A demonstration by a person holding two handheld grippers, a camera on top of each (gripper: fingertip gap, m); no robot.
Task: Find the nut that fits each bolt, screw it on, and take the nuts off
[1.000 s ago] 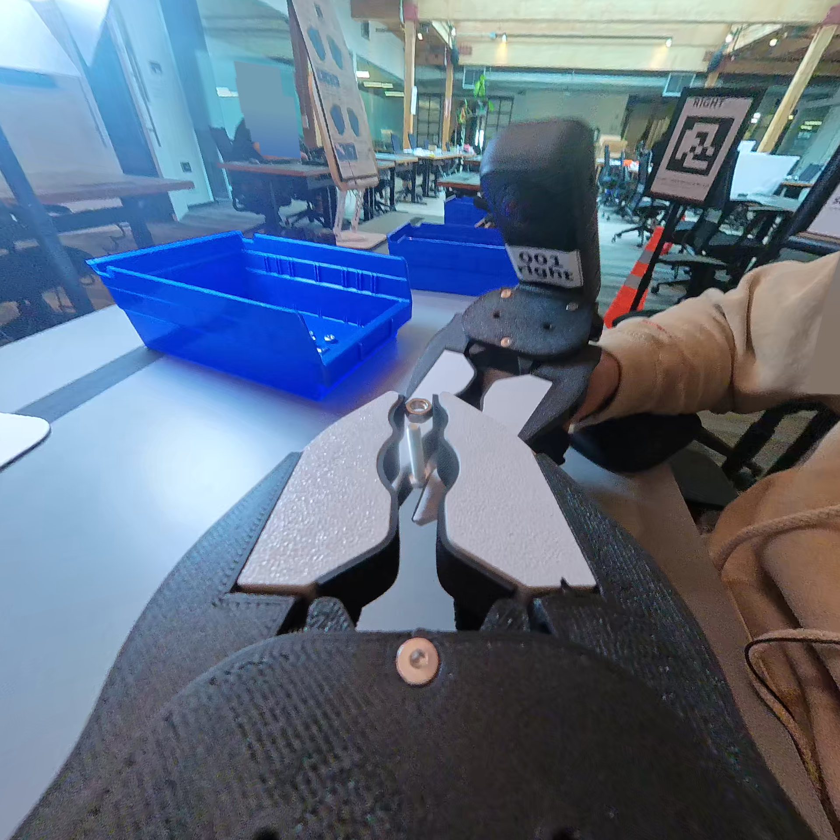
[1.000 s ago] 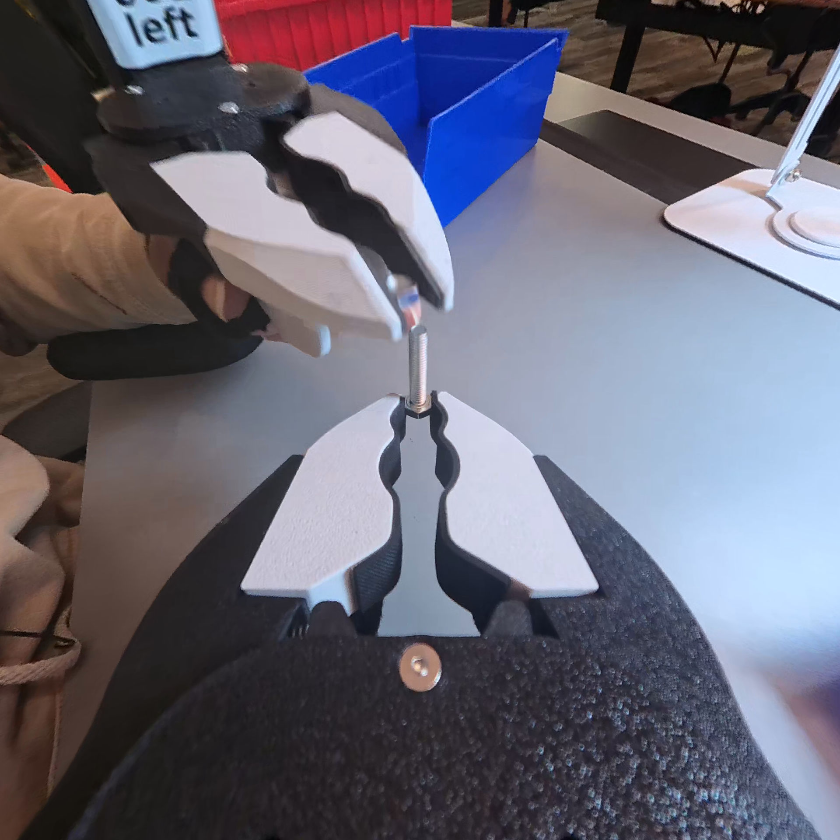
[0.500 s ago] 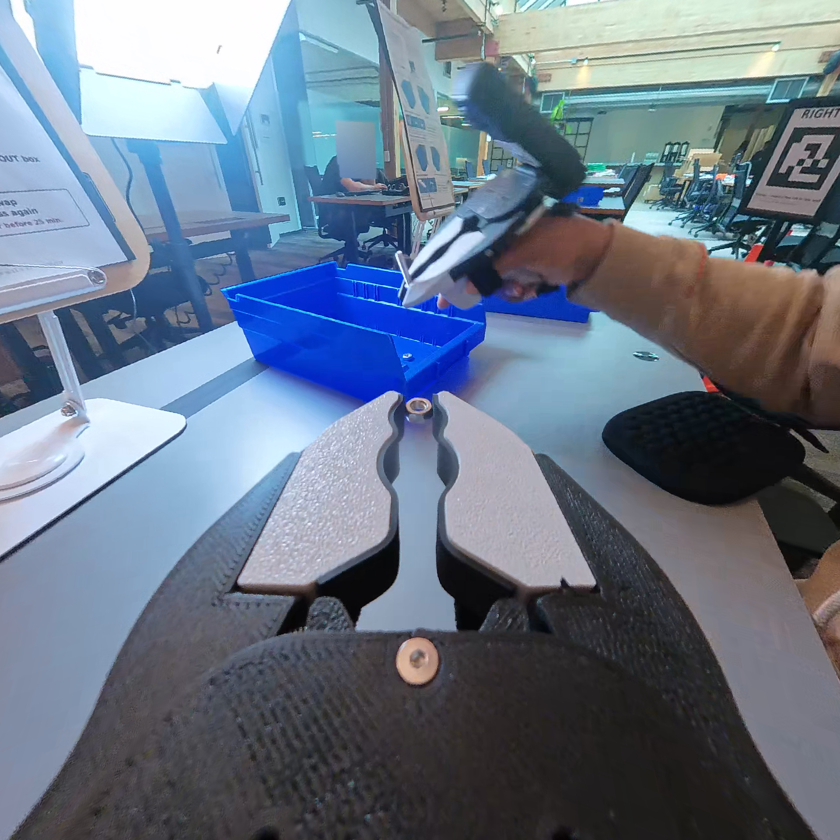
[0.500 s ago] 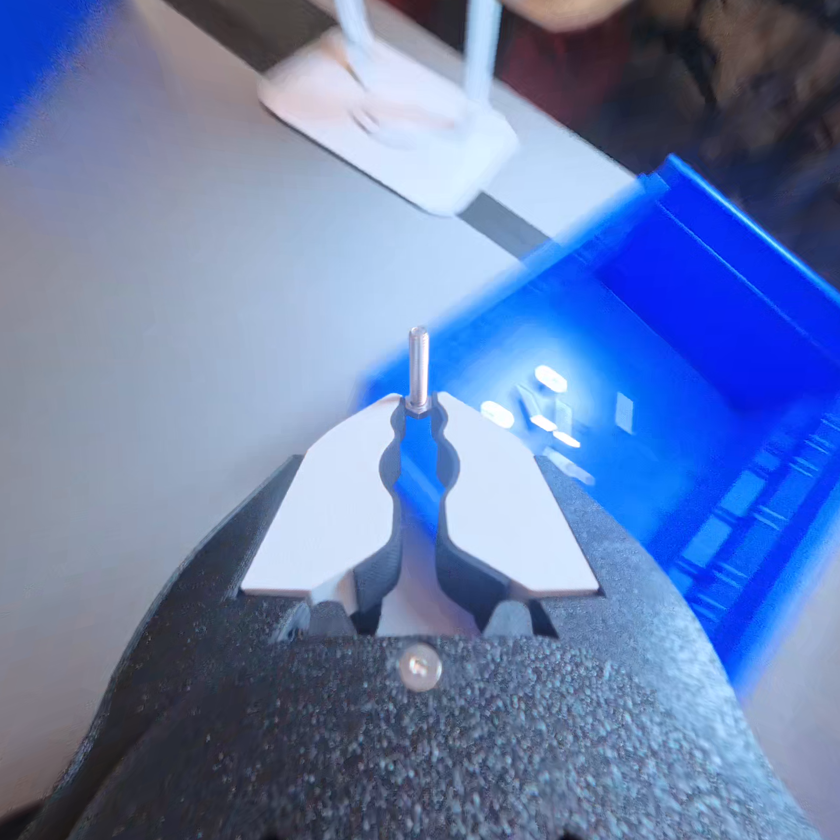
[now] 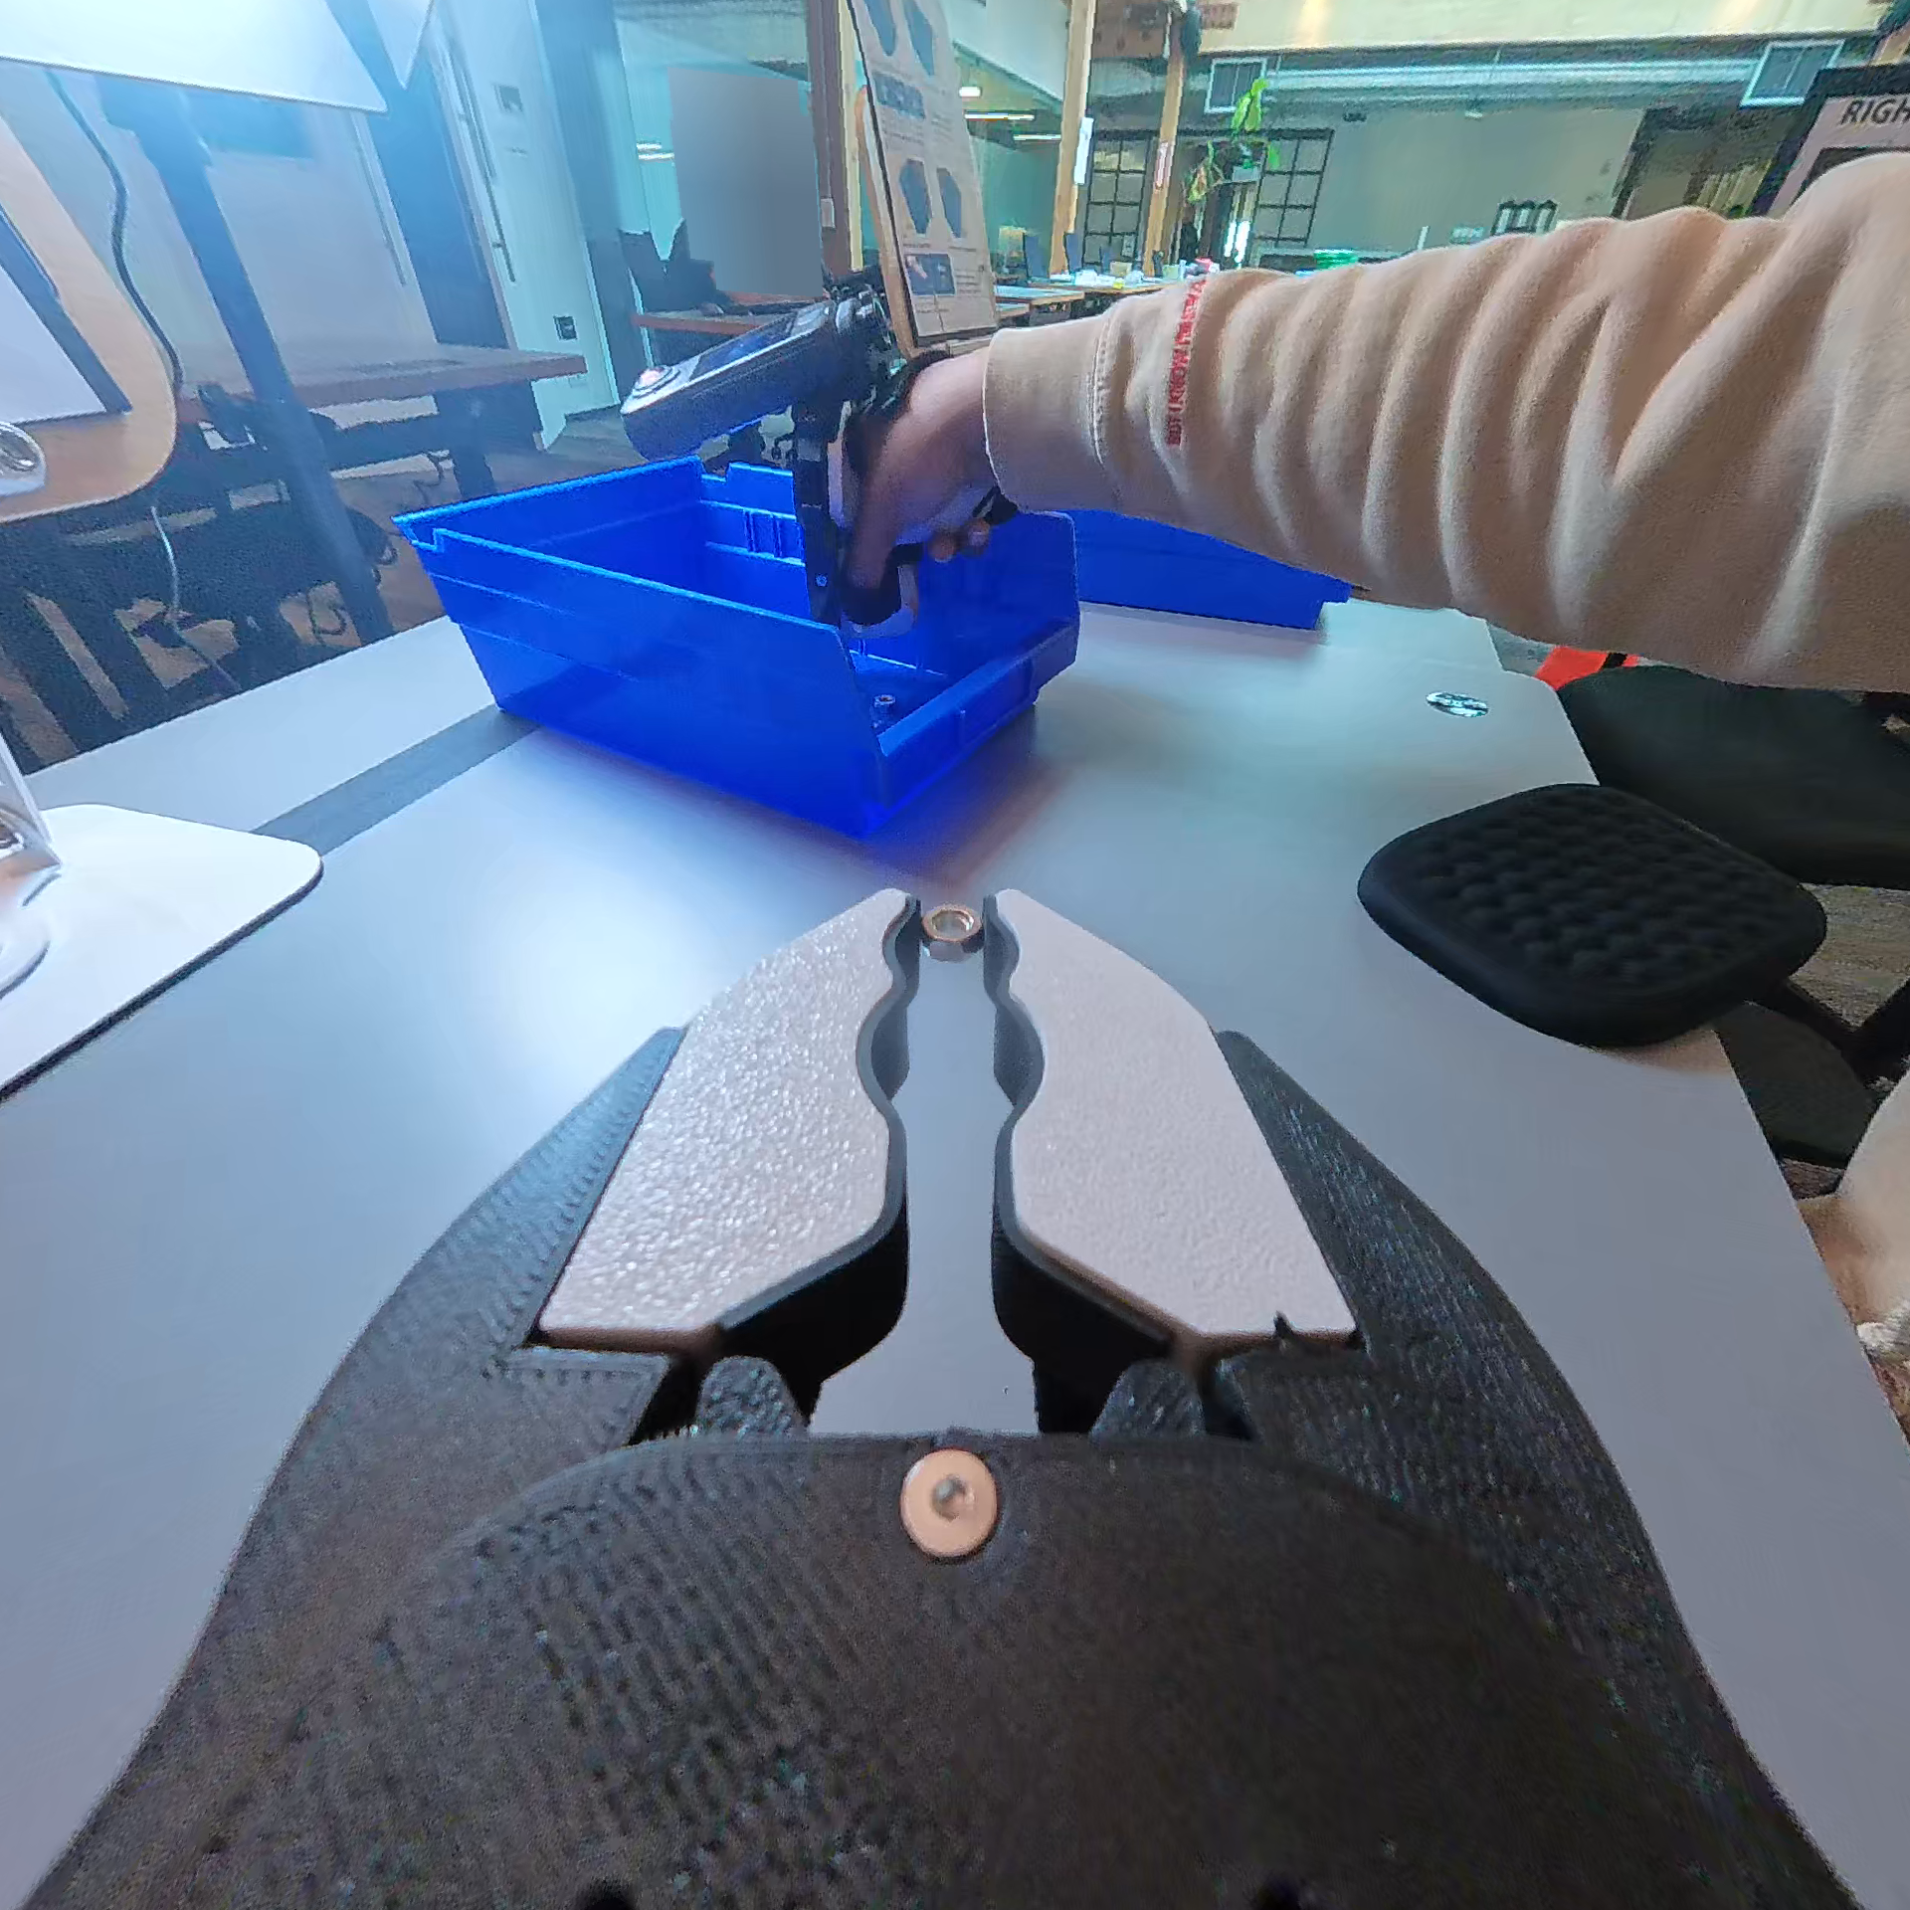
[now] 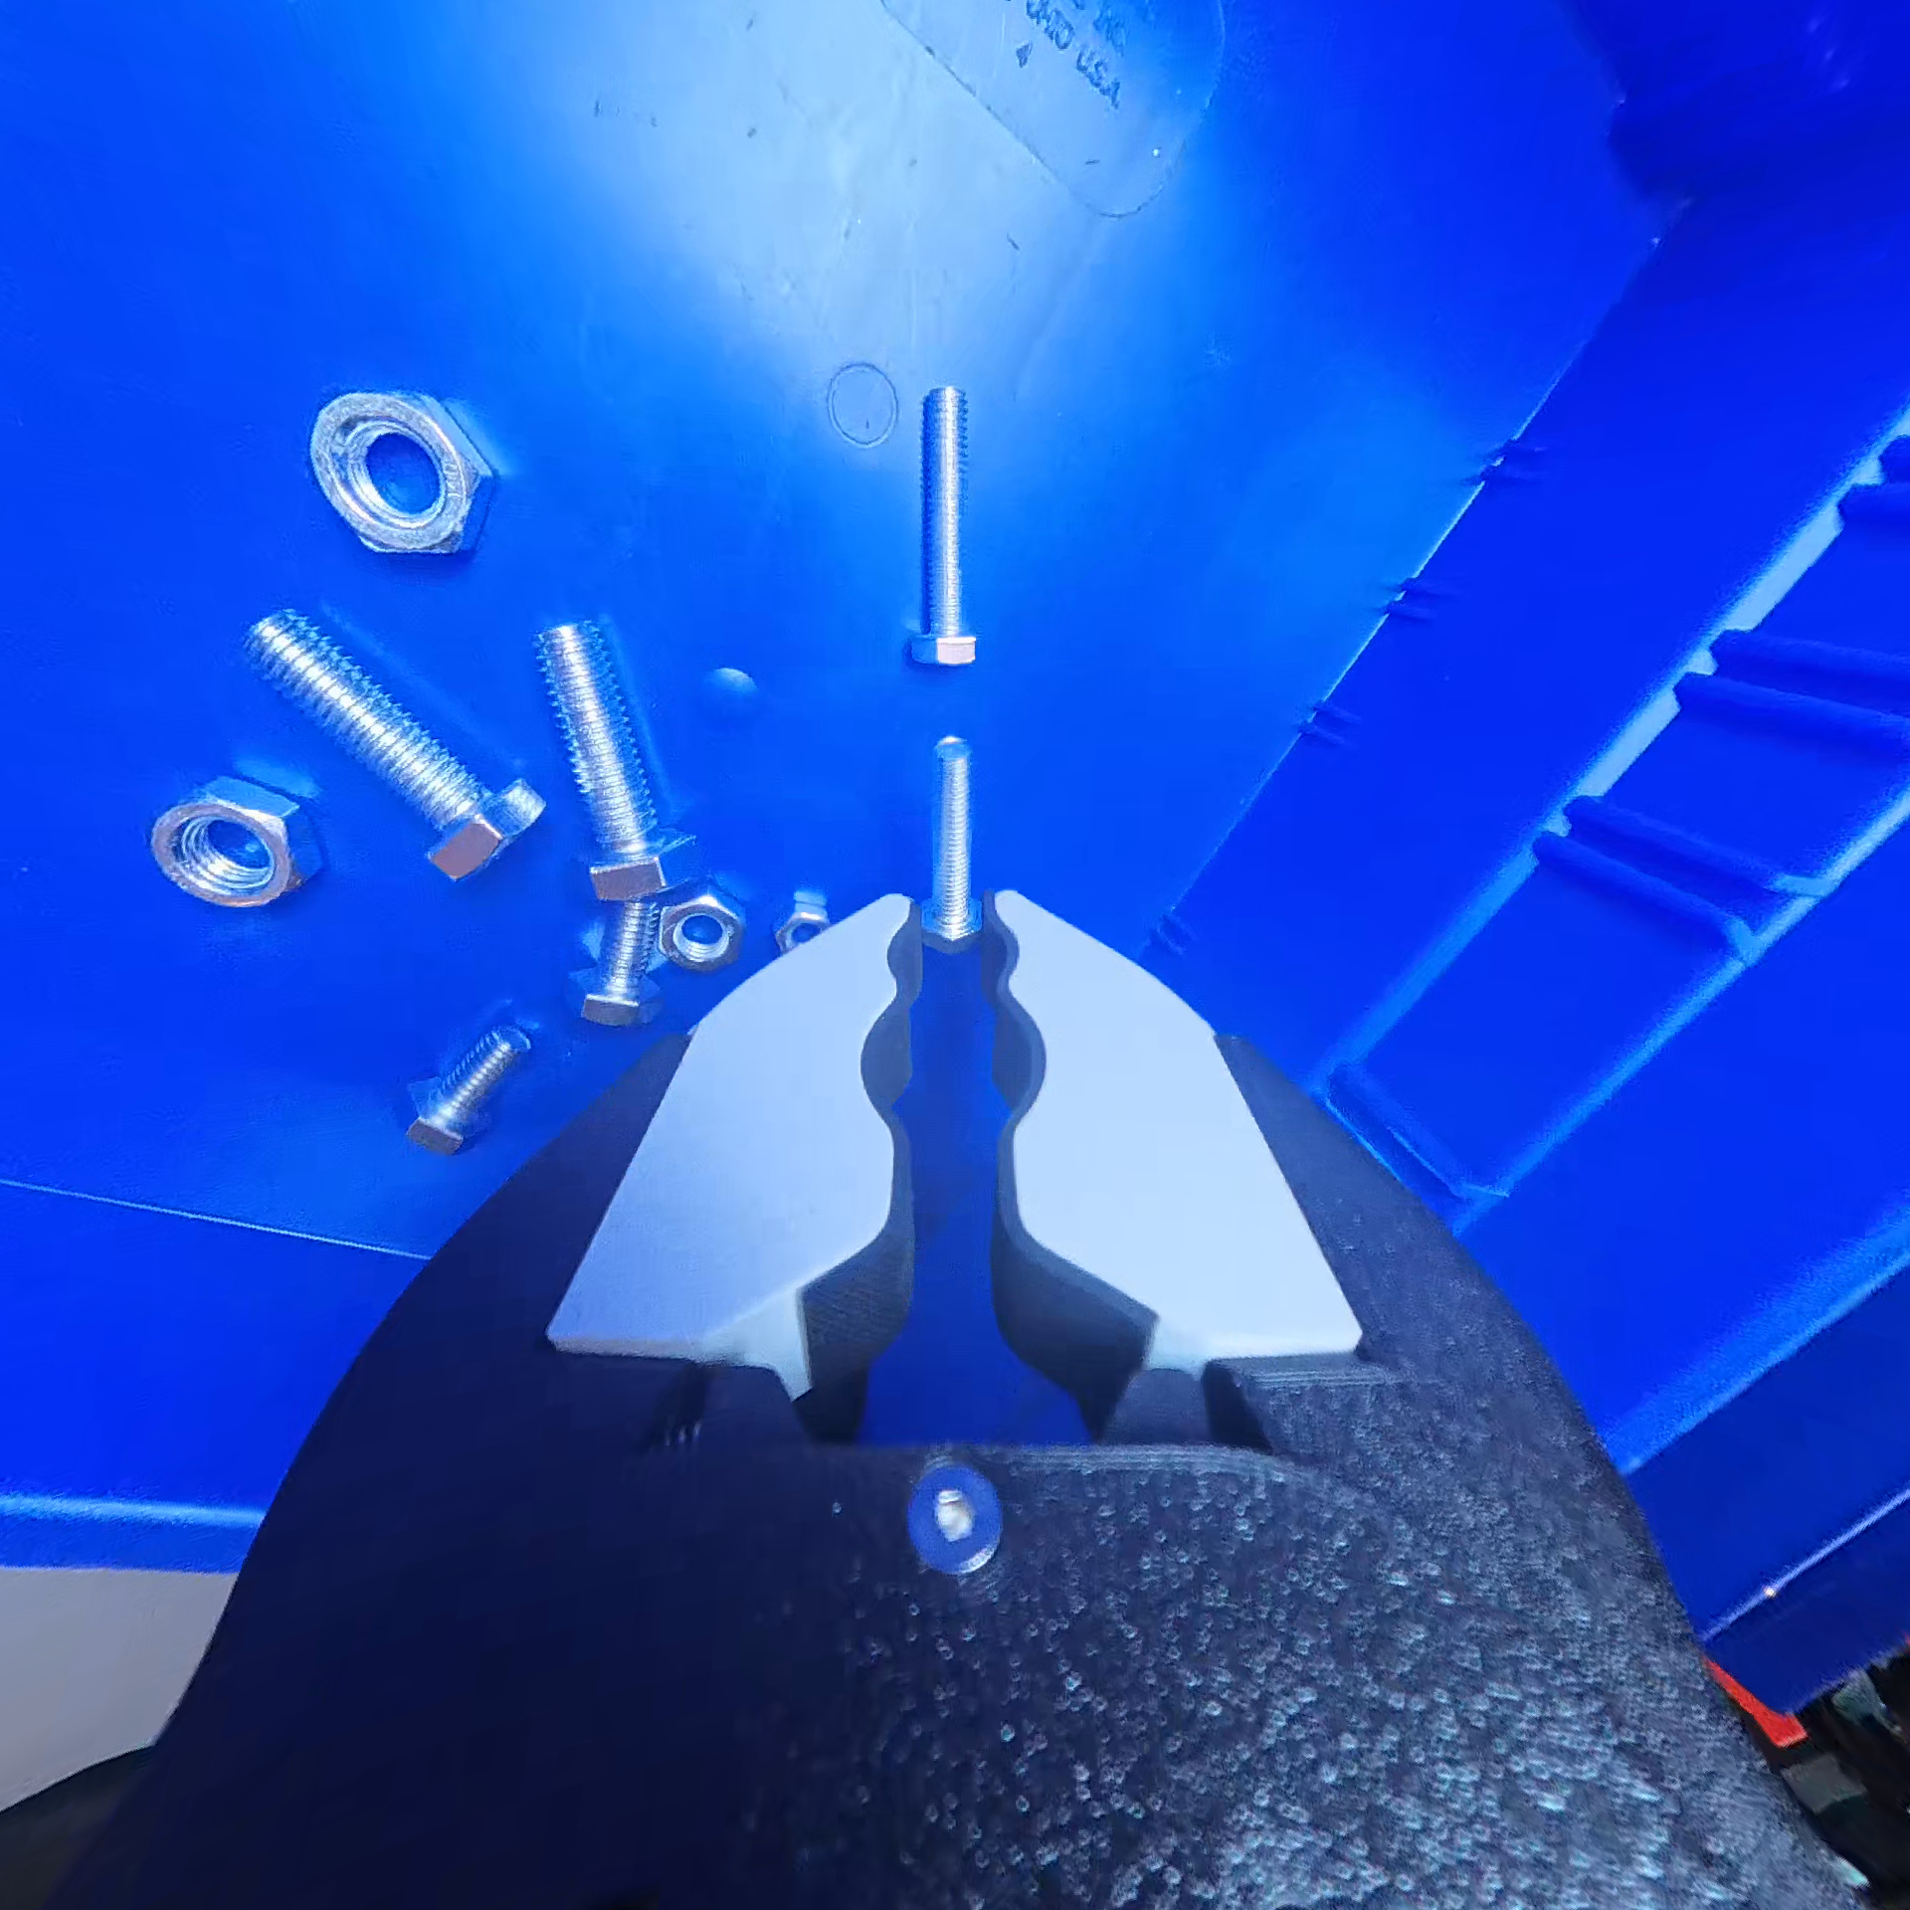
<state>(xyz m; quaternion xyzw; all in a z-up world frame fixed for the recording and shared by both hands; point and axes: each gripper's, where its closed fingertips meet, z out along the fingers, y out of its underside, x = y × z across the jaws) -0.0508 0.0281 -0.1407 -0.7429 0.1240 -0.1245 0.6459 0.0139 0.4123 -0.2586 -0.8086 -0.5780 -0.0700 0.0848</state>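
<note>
1. Right gripper (image 6: 952,910) is reaching down into the blue plastic bin (image 6: 1550,724), fingers pinched on the hex head of a thin silver steel bolt (image 6: 952,827), threads pointing out past the tips toward the bin floor.
2. Left gripper (image 5: 952,923) hangs over the grey table (image 5: 413,1034), clamped on a small silver hex nut (image 5: 952,923) right at the fingertips.
3. Both parts look tiny, stiff, light and slick, so I'd guess they'd twist or pop out easily. Grip on the flats, not the threads.
4. More loose bolts and nuts lie on the bin floor, like the long silver bolt (image 6: 946,527) just ahead.
</note>
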